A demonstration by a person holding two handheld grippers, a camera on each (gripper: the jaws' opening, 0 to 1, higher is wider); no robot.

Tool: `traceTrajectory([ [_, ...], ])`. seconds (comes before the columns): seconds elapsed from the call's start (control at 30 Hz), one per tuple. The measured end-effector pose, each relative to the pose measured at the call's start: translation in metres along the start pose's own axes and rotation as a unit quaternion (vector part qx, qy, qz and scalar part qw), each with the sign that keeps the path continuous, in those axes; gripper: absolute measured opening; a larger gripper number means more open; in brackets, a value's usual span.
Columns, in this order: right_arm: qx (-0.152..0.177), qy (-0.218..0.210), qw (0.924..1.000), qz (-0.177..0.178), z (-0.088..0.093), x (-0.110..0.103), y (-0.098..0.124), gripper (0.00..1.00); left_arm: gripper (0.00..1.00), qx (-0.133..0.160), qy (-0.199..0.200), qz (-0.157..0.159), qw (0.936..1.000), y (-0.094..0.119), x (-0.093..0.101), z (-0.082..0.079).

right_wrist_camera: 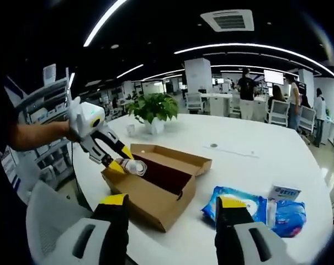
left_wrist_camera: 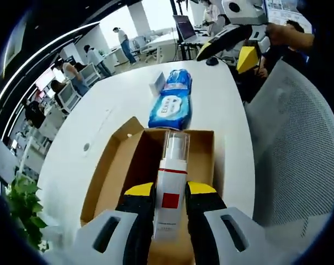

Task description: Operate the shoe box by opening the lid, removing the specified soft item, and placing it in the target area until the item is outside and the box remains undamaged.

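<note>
Over the open shoe box [left_wrist_camera: 128, 165] on the worktop [left_wrist_camera: 100, 110], the left gripper [left_wrist_camera: 170, 205] clamps a pump bottle [left_wrist_camera: 171, 187] while the right gripper [right_wrist_camera: 169, 218] gapes empty; a slipping bottle could dent the cardboard.

Each hand-held gripper has a pale grey moulded body with dark slots and two black fingers capped in yellow: the left hand-held gripper [left_wrist_camera: 170, 201] at the bottom of the left gripper view, the right hand-held gripper [right_wrist_camera: 172, 212] at the bottom of the right gripper view. At the left of the right gripper view, the person's bare forearm [right_wrist_camera: 37, 134] leads to a hand on the white housing.
</note>
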State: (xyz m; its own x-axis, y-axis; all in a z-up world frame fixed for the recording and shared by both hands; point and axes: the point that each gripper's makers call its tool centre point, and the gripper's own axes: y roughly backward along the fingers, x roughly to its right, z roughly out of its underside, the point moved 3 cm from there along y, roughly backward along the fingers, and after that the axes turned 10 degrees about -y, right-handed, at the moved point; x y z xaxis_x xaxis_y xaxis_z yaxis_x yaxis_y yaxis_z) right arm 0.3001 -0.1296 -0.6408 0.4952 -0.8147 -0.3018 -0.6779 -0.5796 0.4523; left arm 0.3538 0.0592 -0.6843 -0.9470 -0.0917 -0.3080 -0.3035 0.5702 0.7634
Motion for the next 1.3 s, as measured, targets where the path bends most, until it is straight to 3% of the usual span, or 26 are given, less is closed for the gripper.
traceTrajectory([
  [0.67,-0.007,-0.033,0.9990,-0.030,0.004,-0.023,-0.020,0.43,0.20,0.041,-0.029,-0.010,0.9987,-0.005,0.009,-0.022],
  [1.3,-0.018,-0.109,0.9911,-0.074,0.005,-0.040,-0.038,0.30,0.20,0.092,-0.077,-0.014,0.9927,-0.006,0.025,-0.050],
])
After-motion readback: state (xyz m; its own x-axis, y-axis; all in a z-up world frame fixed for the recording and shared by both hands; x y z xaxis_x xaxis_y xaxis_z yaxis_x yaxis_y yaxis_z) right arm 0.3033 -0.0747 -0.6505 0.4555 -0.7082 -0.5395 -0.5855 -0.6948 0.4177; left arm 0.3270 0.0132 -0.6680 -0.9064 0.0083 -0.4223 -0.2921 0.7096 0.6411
